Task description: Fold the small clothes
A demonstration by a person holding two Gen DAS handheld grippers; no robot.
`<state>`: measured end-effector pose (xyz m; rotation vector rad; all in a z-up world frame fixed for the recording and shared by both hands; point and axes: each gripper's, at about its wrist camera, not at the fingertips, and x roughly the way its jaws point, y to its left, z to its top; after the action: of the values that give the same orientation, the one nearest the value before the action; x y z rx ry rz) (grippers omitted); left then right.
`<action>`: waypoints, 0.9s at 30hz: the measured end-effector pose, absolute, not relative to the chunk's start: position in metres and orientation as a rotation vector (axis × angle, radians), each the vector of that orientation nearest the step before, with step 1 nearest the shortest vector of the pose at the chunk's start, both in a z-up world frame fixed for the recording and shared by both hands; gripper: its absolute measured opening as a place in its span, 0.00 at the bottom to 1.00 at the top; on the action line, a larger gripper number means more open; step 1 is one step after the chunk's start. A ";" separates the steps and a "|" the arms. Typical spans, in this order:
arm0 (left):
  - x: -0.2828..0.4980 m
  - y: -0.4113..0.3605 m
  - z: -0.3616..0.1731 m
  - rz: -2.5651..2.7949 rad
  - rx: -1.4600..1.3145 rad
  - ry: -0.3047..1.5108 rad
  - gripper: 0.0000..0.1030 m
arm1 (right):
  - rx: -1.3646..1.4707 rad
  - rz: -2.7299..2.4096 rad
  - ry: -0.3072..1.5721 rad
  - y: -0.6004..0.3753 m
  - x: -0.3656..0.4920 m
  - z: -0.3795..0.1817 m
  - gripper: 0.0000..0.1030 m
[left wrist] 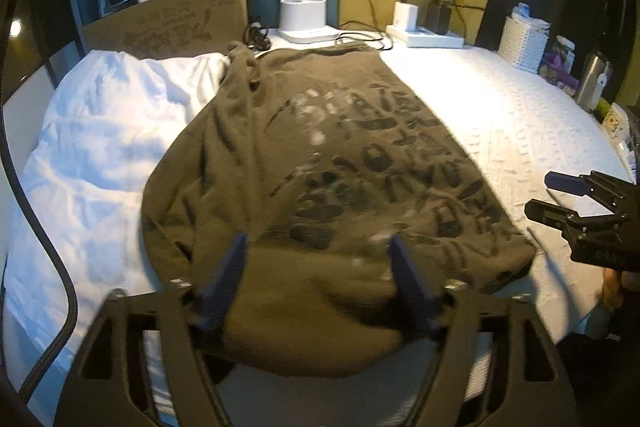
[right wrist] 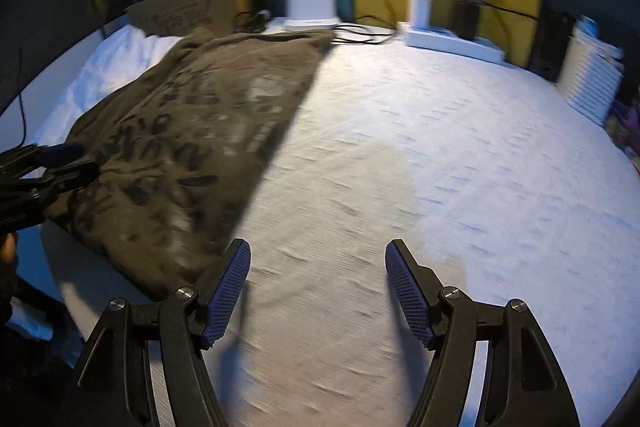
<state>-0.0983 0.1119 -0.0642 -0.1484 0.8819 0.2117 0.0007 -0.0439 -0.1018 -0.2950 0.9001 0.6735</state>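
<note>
An olive-brown T-shirt (left wrist: 320, 163) with a dark print lies spread on the white bed, its near hem at the front edge. My left gripper (left wrist: 318, 247) is open, its blue-padded fingers wide apart just over the shirt's near hem. My right gripper (right wrist: 318, 255) is open and empty over bare sheet, to the right of the shirt (right wrist: 188, 147). The right gripper also shows at the right of the left wrist view (left wrist: 548, 195), and the left gripper shows at the left edge of the right wrist view (right wrist: 76, 161).
A white rumpled garment or pillow (left wrist: 100, 131) lies left of the shirt. A cardboard box (left wrist: 168, 23), a white lamp base (left wrist: 304, 17), a power strip with chargers and cables (left wrist: 432, 35) and a white basket (left wrist: 524, 43) line the far edge.
</note>
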 end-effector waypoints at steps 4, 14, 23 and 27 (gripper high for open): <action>-0.096 0.098 -0.056 0.206 -0.129 0.859 0.80 | -0.266 0.617 0.891 -0.073 0.009 -0.095 0.70; -0.087 0.068 -0.045 0.183 -0.077 0.844 0.83 | -0.200 0.505 0.849 -0.139 0.015 -0.075 0.70; -0.081 0.040 -0.021 0.137 -0.045 0.784 0.87 | -0.168 0.452 0.819 -0.173 0.011 -0.059 0.70; -0.078 0.028 -0.011 0.112 -0.042 0.749 0.90 | -0.159 0.438 0.802 -0.183 0.007 -0.050 0.70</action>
<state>-0.0781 0.0278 -0.0106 -0.0421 0.7493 0.1123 0.0074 -0.1829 -0.0503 -0.1587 0.8020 0.4378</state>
